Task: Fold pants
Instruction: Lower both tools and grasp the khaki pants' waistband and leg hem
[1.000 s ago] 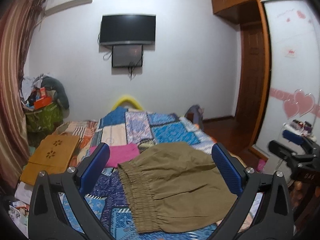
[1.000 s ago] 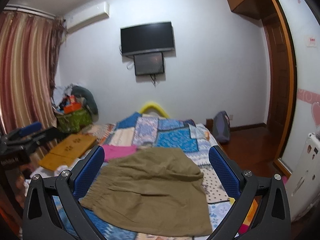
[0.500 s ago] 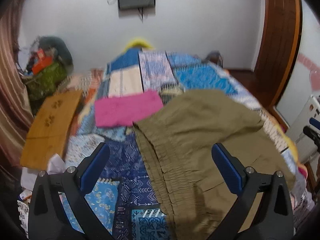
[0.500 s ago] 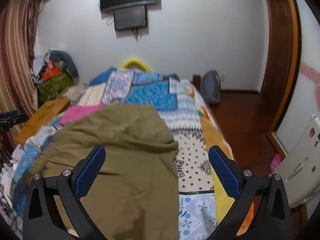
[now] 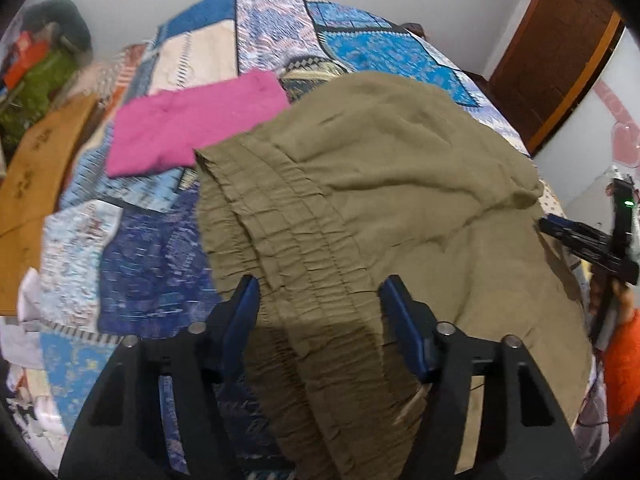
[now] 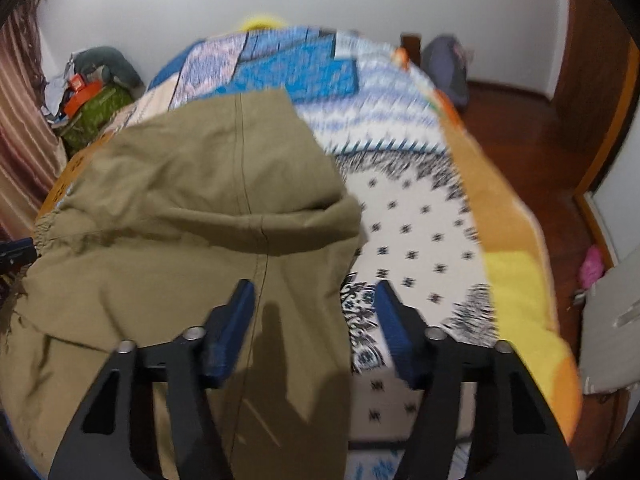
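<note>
Left wrist view: pants [image 5: 380, 184], lower centre, lie unfolded; left gripper [image 5: 320, 300] and right gripper [image 6: 314, 300] closing, nothing gripped yet; all folding remains.

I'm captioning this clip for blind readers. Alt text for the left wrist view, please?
The left tool, closing, straddles the elastic waistband of olive pants lying on a patchwork quilt. A pink cloth lies beyond, touching the pants.

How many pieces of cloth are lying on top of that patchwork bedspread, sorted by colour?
Olive-brown: 1, the pants
Pink: 1, the folded cloth
Total: 2, both lying on the bedspread
</note>
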Demonstrator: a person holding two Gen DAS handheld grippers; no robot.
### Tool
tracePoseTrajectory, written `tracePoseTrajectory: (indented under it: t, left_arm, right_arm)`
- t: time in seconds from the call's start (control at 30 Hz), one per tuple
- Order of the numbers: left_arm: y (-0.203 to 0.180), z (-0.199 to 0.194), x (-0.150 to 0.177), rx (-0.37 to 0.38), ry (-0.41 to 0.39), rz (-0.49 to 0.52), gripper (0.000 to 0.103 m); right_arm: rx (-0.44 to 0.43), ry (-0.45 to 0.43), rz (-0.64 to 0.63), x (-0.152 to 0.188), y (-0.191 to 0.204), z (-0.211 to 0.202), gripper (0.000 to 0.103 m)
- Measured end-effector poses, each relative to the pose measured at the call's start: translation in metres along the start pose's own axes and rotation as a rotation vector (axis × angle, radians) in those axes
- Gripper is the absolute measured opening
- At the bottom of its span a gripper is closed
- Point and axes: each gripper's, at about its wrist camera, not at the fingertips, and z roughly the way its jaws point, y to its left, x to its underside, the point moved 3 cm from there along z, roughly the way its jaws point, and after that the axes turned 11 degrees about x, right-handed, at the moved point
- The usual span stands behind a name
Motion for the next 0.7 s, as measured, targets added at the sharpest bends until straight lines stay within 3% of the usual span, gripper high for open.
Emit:
tracePoseTrajectory:
  t: [0.1, 0.2, 0.4, 0.7]
  left_arm:
    - [-0.005, 0.004, -0.001, -0.012, -0.007, 0.025, 0.056]
    - [-0.008, 0.004, -0.002, -0.043, -0.011, 0.059, 0.054]
    - [-0.006, 0.003, -0.005, -0.075, -0.016, 0.102, 0.052]
    - [-0.003, -0.002, -0.012, -0.078, 0.002, 0.123, 0.052]
  right_arm:
    - [0.002, -0.015, -0.033, -0.002, 0.002, 0.005, 0.041]
    - [0.026, -0.011, -0.069, 0.001, 0.005, 0.003, 0.013]
    - [0.069, -0.036, -0.132, 0.009, 0.007, -0.003, 0.009]
    - [0.068, 0.019, -0.117, 0.008, 0.006, -0.011, 0.010]
